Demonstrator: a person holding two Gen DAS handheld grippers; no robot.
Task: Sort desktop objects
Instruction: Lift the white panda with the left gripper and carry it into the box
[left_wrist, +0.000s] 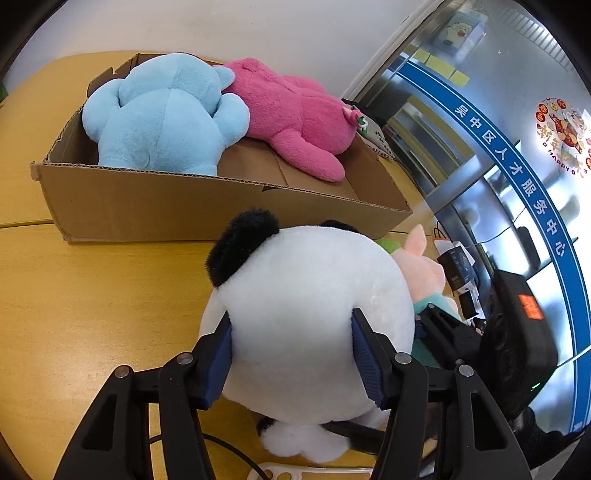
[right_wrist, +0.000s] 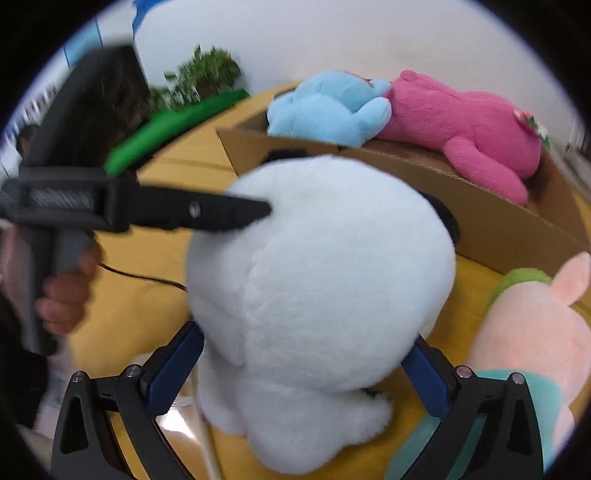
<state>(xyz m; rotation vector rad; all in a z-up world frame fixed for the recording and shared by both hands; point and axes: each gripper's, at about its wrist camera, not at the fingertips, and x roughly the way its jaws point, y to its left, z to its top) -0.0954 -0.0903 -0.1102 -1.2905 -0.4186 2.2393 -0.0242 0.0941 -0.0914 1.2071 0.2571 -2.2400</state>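
A white panda plush (left_wrist: 314, 280) with black ears sits on the yellow wooden table (left_wrist: 92, 295), just in front of a cardboard box (left_wrist: 184, 210). My left gripper (left_wrist: 291, 321) is shut on the back of its head, the blue pads sunk into the fur. In the right wrist view that gripper's finger (right_wrist: 221, 212) reaches the panda (right_wrist: 325, 258) from the left, with a hand (right_wrist: 62, 291) on its handle. My right gripper (right_wrist: 306, 334) stands wide around the panda's neck, and no squeeze shows. A blue plush (left_wrist: 162, 110) and a pink plush (left_wrist: 295, 114) lie in the box.
A pale pink pig plush (right_wrist: 528, 332) in a teal garment stands right of the panda. Small boxes (left_wrist: 458, 266) and a black device (left_wrist: 517, 325) sit by the glass wall (left_wrist: 517, 177). A thin cable (right_wrist: 147, 277) runs across the table. A plant (right_wrist: 203, 74) is at the far left.
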